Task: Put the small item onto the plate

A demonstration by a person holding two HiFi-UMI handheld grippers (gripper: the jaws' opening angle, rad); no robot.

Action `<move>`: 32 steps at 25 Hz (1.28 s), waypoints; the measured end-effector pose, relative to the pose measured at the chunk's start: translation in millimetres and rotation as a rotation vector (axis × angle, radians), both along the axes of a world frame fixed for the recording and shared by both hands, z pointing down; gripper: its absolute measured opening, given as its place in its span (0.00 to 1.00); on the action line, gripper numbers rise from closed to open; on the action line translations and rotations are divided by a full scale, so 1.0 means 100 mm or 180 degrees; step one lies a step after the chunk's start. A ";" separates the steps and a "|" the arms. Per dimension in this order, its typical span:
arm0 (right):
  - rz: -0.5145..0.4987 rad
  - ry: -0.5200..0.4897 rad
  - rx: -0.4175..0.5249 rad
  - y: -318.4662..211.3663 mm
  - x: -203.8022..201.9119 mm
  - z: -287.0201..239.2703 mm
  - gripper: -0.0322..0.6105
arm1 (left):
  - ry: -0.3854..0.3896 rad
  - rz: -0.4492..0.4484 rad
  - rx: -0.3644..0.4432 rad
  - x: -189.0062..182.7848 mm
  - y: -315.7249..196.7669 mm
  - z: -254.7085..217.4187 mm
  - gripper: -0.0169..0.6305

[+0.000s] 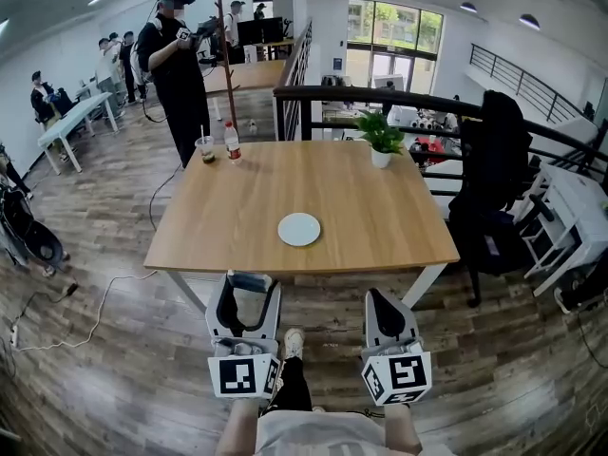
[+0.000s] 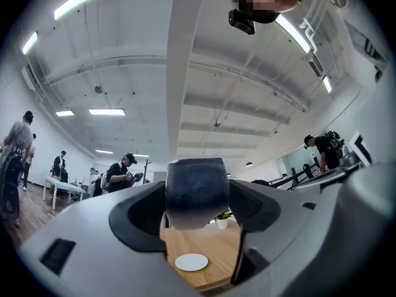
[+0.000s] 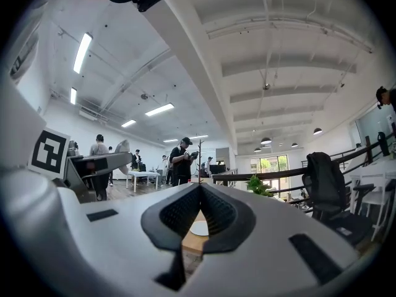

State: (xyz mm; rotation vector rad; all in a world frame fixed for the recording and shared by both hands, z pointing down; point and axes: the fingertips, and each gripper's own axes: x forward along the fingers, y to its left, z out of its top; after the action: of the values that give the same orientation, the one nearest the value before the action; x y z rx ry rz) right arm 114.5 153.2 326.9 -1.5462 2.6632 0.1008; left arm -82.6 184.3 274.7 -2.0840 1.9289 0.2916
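Left gripper [image 1: 246,297]: jaws clamped on the dark small item [image 2: 197,193].
Right gripper [image 3: 199,190]: jaws pressed together, nothing between.
Plate [image 1: 299,229]: ahead of both jaws, well apart.

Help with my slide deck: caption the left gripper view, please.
Left gripper grips a small dark item between its jaws, the white plate waiting on the wooden table ahead.

Small item [image 2: 197,193]: dark blue-grey rounded block, matte, soft-looking surface. Clamped between jaws of left gripper [image 1: 244,297], jaw pads pressing both sides. Held in air short of near table edge, not over tabletop.

Plate [image 1: 299,229]: white, round, flat, bare. Lies level on wooden table [image 1: 380,207], near middle, toward near edge. Item and plate well apart.
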 end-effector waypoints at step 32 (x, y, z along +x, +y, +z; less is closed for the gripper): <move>-0.0104 0.0220 -0.0171 -2.70 -1.01 -0.05 0.08 | 0.0156 0.0055 -0.0059 -0.92 -2.77 -0.01 0.51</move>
State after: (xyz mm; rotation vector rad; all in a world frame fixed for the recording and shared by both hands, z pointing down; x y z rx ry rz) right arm 13.1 -117.1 322.2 -1.5411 2.7654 0.0833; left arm -174.8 -93.2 273.2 -2.1252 1.9495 0.3326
